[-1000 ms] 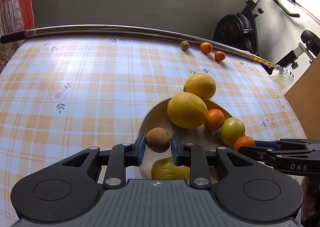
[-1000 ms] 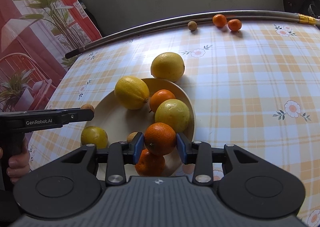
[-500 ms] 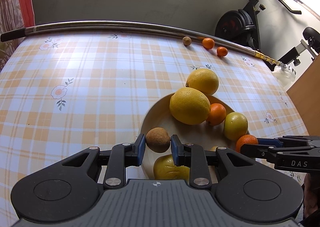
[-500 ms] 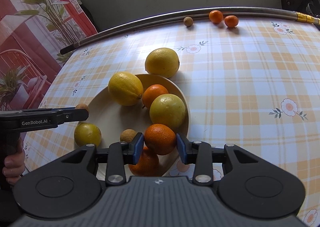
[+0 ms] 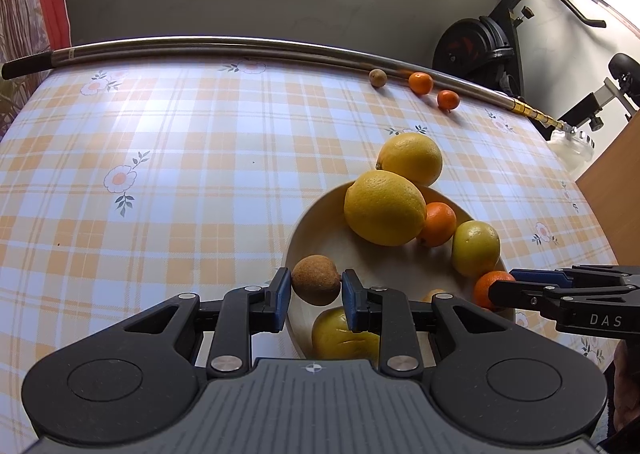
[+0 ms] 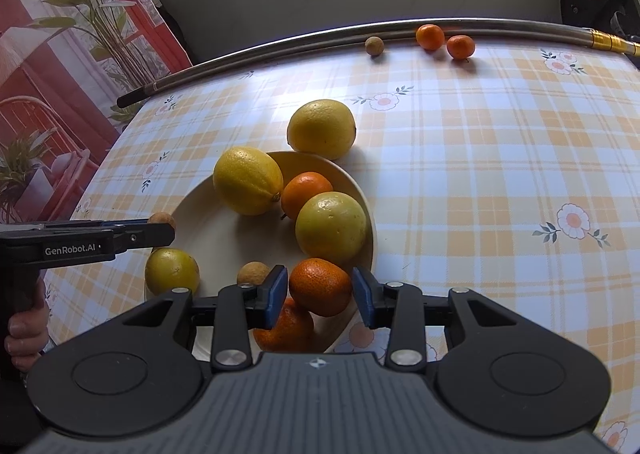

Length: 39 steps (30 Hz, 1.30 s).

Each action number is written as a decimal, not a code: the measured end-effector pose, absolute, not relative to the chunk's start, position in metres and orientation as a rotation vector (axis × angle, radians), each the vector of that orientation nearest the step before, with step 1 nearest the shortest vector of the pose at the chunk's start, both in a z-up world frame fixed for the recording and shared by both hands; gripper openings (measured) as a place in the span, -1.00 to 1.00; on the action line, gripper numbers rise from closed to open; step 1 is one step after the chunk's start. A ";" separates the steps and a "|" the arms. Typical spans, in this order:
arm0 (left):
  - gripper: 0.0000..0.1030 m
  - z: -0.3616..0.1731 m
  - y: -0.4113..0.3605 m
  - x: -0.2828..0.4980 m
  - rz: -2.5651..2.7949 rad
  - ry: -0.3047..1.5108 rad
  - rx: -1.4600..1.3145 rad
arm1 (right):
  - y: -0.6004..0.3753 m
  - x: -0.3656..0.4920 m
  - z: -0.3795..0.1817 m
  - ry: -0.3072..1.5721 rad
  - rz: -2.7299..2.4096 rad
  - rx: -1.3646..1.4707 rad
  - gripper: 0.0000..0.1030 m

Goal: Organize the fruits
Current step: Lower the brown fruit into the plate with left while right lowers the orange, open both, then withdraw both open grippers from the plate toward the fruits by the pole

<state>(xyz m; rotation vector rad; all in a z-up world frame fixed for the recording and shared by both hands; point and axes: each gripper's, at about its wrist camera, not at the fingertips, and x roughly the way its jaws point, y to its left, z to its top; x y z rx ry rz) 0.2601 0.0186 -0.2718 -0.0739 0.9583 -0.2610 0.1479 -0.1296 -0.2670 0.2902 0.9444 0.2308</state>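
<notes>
Left wrist view puts our left gripper (image 5: 315,300) at lower centre, its jaws pinching a small brown fruit (image 5: 316,280) over the near left rim of the plate (image 5: 316,222). On that plate we see a big lemon (image 5: 385,207), an orange (image 5: 438,223) tucked behind it, and a green-yellow citrus (image 5: 476,248) to the right. A second lemon (image 5: 412,158) sits on the tabletop (image 5: 160,174) touching the plate's far rim. Another yellow fruit (image 5: 340,334) shows at the plate's near edge, partly hidden by our gripper. At the right edge our right gripper (image 5: 504,288) reaches in, clamped on a mandarin (image 5: 486,286). Right wrist view shows the same grip at lower centre: both blue pads press the mandarin's sides above the plate's near rim, with a second mandarin (image 6: 286,328) lying just beneath it and a small brown fruit (image 6: 253,273) to its left. At the upper part of both frames, two small oranges (image 6: 430,36) and a brown fruit (image 6: 374,44) lie on the tabletop against a metal pole (image 6: 280,50), well apart from the plate. At the left edge of the right wrist view, a hand (image 6: 24,334) grips the left tool's handle.
</notes>
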 end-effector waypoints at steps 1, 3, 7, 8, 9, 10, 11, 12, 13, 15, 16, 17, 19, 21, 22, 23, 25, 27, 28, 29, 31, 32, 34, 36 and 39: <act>-0.44 -0.272 0.018 0.260 -0.261 0.959 -0.074 | -0.131 0.148 -0.267 0.943 0.228 0.291 -0.23; -0.43 -0.273 0.018 0.260 -0.260 0.962 -0.076 | -0.132 0.148 -0.266 0.943 0.224 0.295 -0.23; -0.43 -0.273 0.018 0.261 -0.261 0.963 -0.076 | -0.134 0.148 -0.265 0.940 0.215 0.296 -0.22; -0.43 -0.274 0.018 0.261 -0.260 0.963 -0.075 | -0.134 0.147 -0.265 0.939 0.214 0.298 -0.22; -0.43 -0.274 0.017 0.260 -0.259 0.964 -0.074 | -0.135 0.148 -0.264 0.937 0.213 0.299 -0.23; -0.43 -0.274 0.017 0.260 -0.258 0.964 -0.073 | -0.135 0.147 -0.264 0.936 0.213 0.300 -0.23; -0.43 -0.274 0.017 0.260 -0.258 0.964 -0.074 | -0.135 0.148 -0.264 0.935 0.211 0.299 -0.23; -0.43 -0.274 0.017 0.260 -0.258 0.964 -0.074 | -0.136 0.147 -0.263 0.933 0.210 0.299 -0.23; -0.43 -0.274 0.017 0.260 -0.258 0.964 -0.073 | -0.136 0.147 -0.262 0.931 0.208 0.300 -0.23; -0.43 -0.274 0.017 0.261 -0.258 0.964 -0.073 | -0.137 0.147 -0.261 0.926 0.203 0.301 -0.23; -0.43 -0.274 0.017 0.261 -0.258 0.964 -0.073 | -0.138 0.147 -0.260 0.925 0.201 0.302 -0.22; -0.43 -0.274 0.017 0.261 -0.257 0.964 -0.072 | -0.139 0.147 -0.259 0.924 0.199 0.304 -0.22; -0.43 -0.274 0.016 0.260 -0.252 0.966 -0.068 | -0.140 0.148 -0.258 0.923 0.198 0.311 -0.22; -0.43 -0.274 0.016 0.261 -0.250 0.965 -0.068 | -0.141 0.147 -0.257 0.917 0.193 0.311 -0.22; -0.43 -0.275 0.016 0.261 -0.250 0.965 -0.069 | -0.141 0.147 -0.256 0.915 0.192 0.311 -0.22; -0.43 -0.275 0.016 0.261 -0.249 0.964 -0.068 | -0.142 0.147 -0.256 0.914 0.191 0.313 -0.22; -0.43 -0.274 0.015 0.261 -0.248 0.965 -0.065 | -0.143 0.147 -0.255 0.912 0.186 0.315 -0.22; -0.43 -0.275 0.014 0.261 -0.247 0.965 -0.065 | -0.145 0.147 -0.254 0.909 0.181 0.317 -0.22; -0.44 -0.275 0.014 0.261 -0.247 0.965 -0.065 | -0.146 0.148 -0.254 0.907 0.179 0.319 -0.22; -0.43 -0.275 0.014 0.261 -0.247 0.965 -0.065 | -0.147 0.148 -0.253 0.904 0.177 0.319 -0.22; -0.44 -0.274 0.015 0.261 -0.249 0.963 -0.067 | -0.149 0.148 -0.252 0.898 0.172 0.320 -0.22; -0.43 -0.275 0.015 0.261 -0.249 0.963 -0.069 | -0.150 0.148 -0.251 0.896 0.170 0.320 -0.22; -0.43 -0.274 0.016 0.261 -0.244 0.967 -0.074 | -0.153 0.149 -0.249 0.888 0.162 0.323 -0.22; -0.42 -0.274 0.017 0.262 -0.239 0.968 -0.083 | -0.158 0.150 -0.246 0.878 0.153 0.331 -0.22; -0.43 -0.273 0.021 0.263 -0.231 0.971 -0.109 | -0.166 0.151 -0.241 0.857 0.138 0.345 -0.22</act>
